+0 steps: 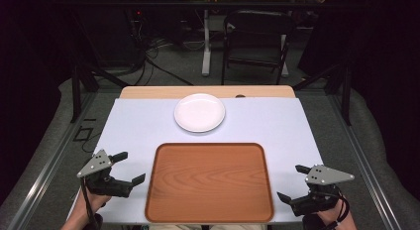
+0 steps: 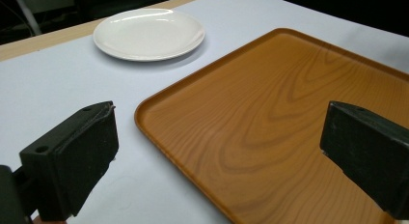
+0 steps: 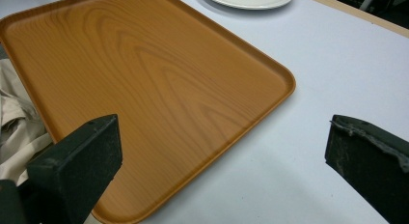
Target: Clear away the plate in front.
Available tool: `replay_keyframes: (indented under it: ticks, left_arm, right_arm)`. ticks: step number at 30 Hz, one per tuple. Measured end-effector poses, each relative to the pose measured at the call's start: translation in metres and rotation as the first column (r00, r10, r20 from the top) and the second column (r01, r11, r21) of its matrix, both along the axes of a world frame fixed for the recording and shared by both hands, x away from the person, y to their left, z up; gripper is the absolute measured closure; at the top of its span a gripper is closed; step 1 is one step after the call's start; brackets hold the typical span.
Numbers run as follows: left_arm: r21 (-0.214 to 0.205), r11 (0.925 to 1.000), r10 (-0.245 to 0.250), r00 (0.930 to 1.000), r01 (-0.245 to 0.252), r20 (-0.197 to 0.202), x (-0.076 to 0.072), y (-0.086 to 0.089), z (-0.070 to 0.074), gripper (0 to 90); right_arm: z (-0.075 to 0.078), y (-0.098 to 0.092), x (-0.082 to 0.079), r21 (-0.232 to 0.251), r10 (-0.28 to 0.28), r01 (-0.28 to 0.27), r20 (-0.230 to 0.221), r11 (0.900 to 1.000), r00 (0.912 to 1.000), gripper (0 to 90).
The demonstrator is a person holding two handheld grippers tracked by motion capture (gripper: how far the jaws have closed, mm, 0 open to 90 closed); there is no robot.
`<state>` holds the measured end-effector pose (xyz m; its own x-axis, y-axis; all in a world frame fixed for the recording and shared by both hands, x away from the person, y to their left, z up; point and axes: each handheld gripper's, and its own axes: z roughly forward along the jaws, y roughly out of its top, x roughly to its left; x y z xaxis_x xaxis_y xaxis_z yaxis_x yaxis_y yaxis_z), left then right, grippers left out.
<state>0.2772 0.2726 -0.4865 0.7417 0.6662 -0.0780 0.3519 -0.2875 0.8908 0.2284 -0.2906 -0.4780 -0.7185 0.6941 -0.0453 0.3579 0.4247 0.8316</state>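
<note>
Rectangular wood-grain orange tray [image 1: 209,183] sat empty at the tabletop's [image 1: 133,126] near edge, long axis left-right; left gripper [image 1: 130,168] and right gripper [image 1: 289,183] flanked its short sides, jaws wide apart, holding nothing; round white plate [image 1: 199,112] lay just beyond the tray's far edge, roughly equidistant from both grippers.

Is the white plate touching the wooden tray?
Apart. The high view shows a strip of bare tablecloth between the plate and the tray.

Overhead light is brightening the table [image 1: 277,121] evenly; the room behind is lying dim, shadows staying soft.
</note>
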Motion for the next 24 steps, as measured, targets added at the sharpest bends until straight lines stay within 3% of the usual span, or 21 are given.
replay_keyframes:
  ticks: [24]
  left_arm:
    - [-0.026,0.9996,-0.013,0.9984,0.011,-0.055,0.033,-0.04,-0.001,0.0]
  right_arm:
    - [-0.001,0.001,0.001,-0.01,0.003,-0.003,-0.011,0.9999,0.9999,0.0]
